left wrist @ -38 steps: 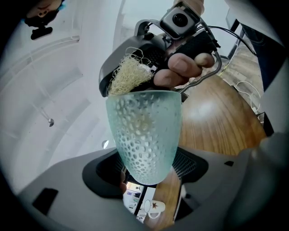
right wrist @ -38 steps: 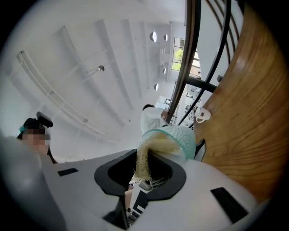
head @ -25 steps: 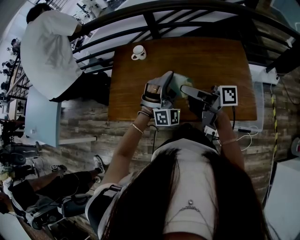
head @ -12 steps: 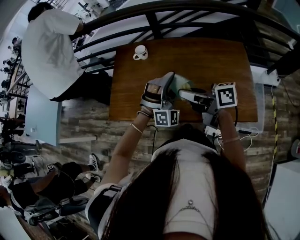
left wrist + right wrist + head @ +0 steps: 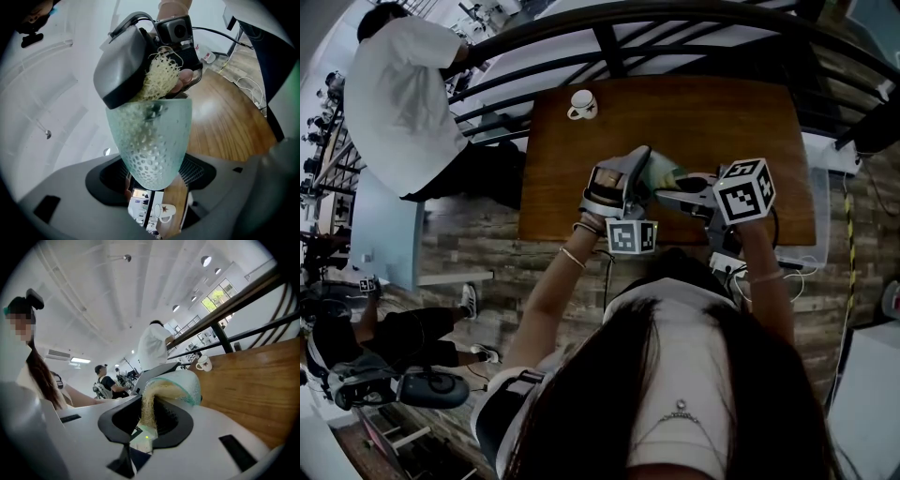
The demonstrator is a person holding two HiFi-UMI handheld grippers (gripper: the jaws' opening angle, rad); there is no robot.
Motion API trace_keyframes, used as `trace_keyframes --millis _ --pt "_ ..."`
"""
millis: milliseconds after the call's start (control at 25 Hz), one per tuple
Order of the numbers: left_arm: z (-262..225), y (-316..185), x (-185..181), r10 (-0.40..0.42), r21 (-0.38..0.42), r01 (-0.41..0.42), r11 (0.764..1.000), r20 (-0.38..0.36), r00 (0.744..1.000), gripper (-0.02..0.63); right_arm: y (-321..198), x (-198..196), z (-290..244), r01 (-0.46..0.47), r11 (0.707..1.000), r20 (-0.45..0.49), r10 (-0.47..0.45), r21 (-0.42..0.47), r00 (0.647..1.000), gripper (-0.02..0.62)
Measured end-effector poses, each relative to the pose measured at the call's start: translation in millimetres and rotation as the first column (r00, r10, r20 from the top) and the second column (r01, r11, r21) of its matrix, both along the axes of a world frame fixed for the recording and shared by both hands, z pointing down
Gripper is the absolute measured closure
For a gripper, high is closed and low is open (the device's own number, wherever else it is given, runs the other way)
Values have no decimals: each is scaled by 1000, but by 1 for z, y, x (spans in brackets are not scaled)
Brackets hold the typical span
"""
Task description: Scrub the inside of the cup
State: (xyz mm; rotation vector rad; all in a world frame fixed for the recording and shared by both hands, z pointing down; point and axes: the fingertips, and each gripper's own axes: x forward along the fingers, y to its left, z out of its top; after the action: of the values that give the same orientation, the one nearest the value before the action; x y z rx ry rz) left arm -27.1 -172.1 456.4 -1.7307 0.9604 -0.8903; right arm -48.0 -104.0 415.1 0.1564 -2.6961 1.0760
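Observation:
My left gripper (image 5: 648, 174) is shut on a pale green dimpled glass cup (image 5: 664, 172), held on its side above the wooden table (image 5: 712, 112). In the left gripper view the cup (image 5: 154, 140) sits between the jaws with its mouth facing away. My right gripper (image 5: 672, 193) is shut on a yellowish mesh scrubber (image 5: 149, 409), which reaches into the mouth of the cup (image 5: 187, 383). Seen from the left gripper view, the scrubber (image 5: 161, 75) bunches at the cup's rim under the right gripper (image 5: 140, 70). How far the scrubber reaches inside is hidden.
A white mug (image 5: 579, 104) stands at the table's far left corner. A person in a white top (image 5: 398, 103) stands beside that corner. A black railing (image 5: 609, 37) runs behind the table. Cables (image 5: 787, 272) lie by the table's near right edge.
The right gripper has rolled, so its marker cube now sits tilted and a little further left. Its tip has shifted slightly toward the cup's mouth. The left gripper and cup kept still.

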Motion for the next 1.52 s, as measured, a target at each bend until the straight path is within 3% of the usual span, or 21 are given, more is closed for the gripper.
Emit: trace_keyframes --millis 360,840,1520 --pt "5 1 5 11 -17 -10 1000 14 1000 267 7 1 14 73 988 -191 -46 136 980 512" --pt "13 1 4 17 -35 -16 999 40 999 267 12 -1 31 208 939 -429 -74 275 900 512" --pt "26 9 -1 39 -94 -33 995 65 997 267 19 -4 44 347 885 -572 -117 311 812 512"
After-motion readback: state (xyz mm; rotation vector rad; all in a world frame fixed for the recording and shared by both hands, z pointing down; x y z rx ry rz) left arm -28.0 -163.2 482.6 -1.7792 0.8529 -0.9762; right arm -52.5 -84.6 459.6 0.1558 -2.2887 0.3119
